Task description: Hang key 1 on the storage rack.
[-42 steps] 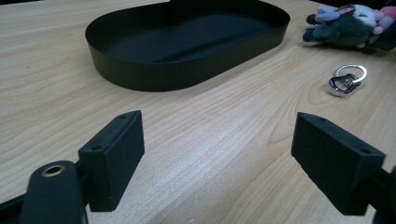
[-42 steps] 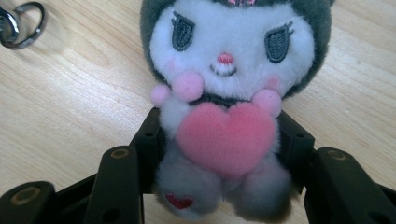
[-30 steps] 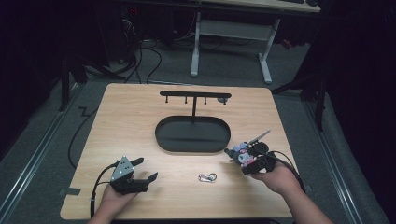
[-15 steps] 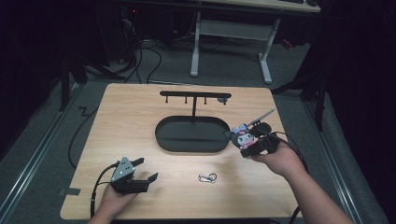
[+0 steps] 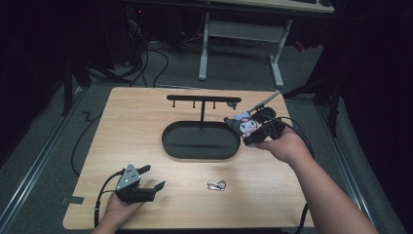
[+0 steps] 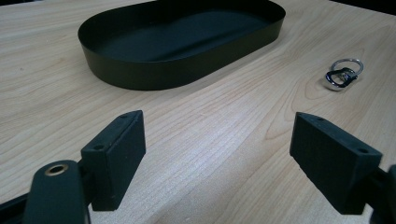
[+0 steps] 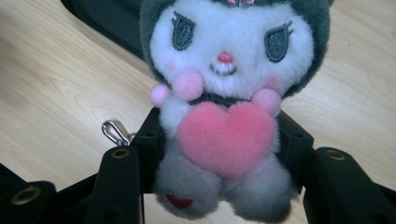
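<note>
On the wooden table (image 5: 146, 126), near its front left corner, the left gripper (image 5: 152, 178) rests in a hand, its jaws wide apart with nothing between them. Ahead of it sits a black oval tray (image 5: 200, 141) with a hook rack (image 5: 203, 100) standing behind. A small metal clip (image 5: 216, 185) lies in front of the tray. At the tray's right end, the right gripper (image 5: 243, 130) is raised, clamped on a plush toy (image 5: 246, 125) that clutches a pink heart.

A light wooden table (image 5: 146, 126) stands on grey floor (image 5: 44, 146) in dim surroundings, with a white-legged desk (image 5: 238, 34) at twelve o'clock.
</note>
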Tool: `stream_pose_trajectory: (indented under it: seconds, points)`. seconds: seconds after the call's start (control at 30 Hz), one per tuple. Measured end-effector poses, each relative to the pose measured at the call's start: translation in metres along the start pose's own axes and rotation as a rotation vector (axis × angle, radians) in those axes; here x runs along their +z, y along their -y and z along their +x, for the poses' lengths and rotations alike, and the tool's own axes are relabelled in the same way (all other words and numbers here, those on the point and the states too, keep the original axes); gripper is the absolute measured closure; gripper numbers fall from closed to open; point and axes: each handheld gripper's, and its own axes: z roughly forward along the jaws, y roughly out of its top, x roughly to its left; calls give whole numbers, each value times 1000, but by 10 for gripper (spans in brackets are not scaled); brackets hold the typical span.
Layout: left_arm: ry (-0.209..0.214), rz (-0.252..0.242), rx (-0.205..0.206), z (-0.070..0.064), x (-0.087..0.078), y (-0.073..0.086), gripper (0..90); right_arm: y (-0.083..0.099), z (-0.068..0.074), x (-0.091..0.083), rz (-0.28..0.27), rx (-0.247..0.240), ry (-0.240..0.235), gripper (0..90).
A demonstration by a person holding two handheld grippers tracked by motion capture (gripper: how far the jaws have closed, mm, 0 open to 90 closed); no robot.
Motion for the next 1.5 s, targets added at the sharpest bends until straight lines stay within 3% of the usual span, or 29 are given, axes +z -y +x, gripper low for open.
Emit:
stream_pose_trajectory:
  seconds: [0.27, 0.57, 0.87, 1.17, 1.37, 1.5]
  points:
    - [3, 2, 4, 0, 0, 0, 190, -22, 3, -15, -27, -7, 7, 487]
    - [3, 5, 9, -1, 0, 0, 190, -37, 7, -19, -38, -13, 39, 487]
    - [3, 7, 15, -1, 0, 0, 190, -44, 0, -17, -69, 9, 77, 487]
    - [4, 8, 17, -2, 1, 0, 190, -32, -10, -11, -71, 35, 73, 486]
    - [6, 12, 20, -2, 1, 0, 190, -8, -19, 4, -33, 22, 71, 485]
    - [1, 12, 21, -2, 1, 0, 191, -4, -20, 16, -28, 22, 79, 484]
